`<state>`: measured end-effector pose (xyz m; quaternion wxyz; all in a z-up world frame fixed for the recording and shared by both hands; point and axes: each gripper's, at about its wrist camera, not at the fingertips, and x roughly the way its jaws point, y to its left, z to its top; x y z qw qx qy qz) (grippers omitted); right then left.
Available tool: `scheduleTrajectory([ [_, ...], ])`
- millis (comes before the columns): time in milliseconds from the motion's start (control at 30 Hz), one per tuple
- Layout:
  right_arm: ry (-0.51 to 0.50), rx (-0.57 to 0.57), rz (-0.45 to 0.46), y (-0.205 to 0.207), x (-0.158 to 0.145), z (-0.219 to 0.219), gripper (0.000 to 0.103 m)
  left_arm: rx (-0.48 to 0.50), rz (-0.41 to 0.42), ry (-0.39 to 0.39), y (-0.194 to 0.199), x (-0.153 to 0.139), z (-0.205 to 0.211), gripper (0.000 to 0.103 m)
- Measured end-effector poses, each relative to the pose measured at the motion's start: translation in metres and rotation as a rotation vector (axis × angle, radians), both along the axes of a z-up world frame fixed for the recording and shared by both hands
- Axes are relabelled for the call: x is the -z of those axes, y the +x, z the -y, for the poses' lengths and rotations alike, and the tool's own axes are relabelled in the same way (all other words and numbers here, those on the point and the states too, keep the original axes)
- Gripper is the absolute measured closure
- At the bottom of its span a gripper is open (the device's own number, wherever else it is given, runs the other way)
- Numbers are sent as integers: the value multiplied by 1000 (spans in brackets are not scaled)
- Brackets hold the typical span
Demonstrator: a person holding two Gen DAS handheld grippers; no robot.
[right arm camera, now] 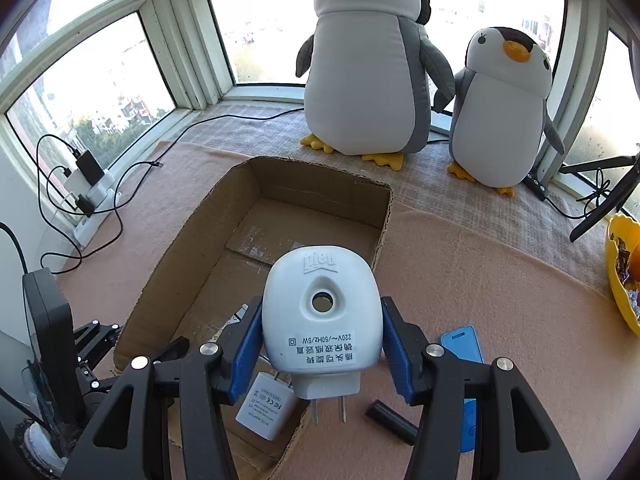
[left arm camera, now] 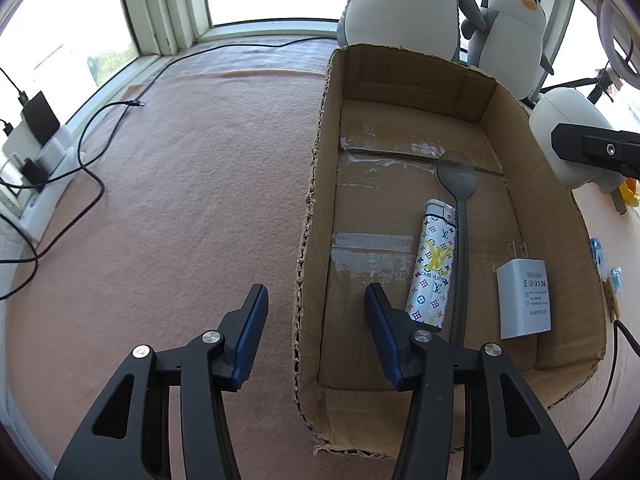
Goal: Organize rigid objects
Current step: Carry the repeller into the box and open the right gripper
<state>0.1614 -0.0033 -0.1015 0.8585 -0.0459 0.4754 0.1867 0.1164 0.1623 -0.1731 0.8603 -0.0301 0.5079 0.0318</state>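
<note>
My right gripper (right arm camera: 321, 312) is shut on a white plug-in device (right arm camera: 320, 280) with two prongs, held above the near right corner of an open cardboard box (right arm camera: 320, 192). The left wrist view shows that device (left arm camera: 560, 128) at the box's right rim. Inside the box (left arm camera: 400, 80) lie a patterned lighter (left arm camera: 432, 264), a grey spoon (left arm camera: 458, 184) and a white charger (left arm camera: 524, 300). My left gripper (left arm camera: 316, 296) stands open, with one finger on each side of the box's left wall and its pads clear of the wall.
Two plush penguins (right arm camera: 368, 64) stand behind the box by the window. A power strip with cables (right arm camera: 92, 196) lies at the left. On the pink cloth right of the box lie a blue object (right arm camera: 460, 344) and a black cylinder (right arm camera: 392, 420). A yellow bowl (right arm camera: 620, 272) sits far right.
</note>
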Motion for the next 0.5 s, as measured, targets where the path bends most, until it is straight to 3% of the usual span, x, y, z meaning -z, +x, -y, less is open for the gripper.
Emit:
scheduleTrajectory([
  [200,-66,-35,-1,3,17,-23,52,-1,0,-2,1,1,0,52],
  [500,-83,-42,-13,11,30,-31,52,-1,0,-2,1,1,0,52],
])
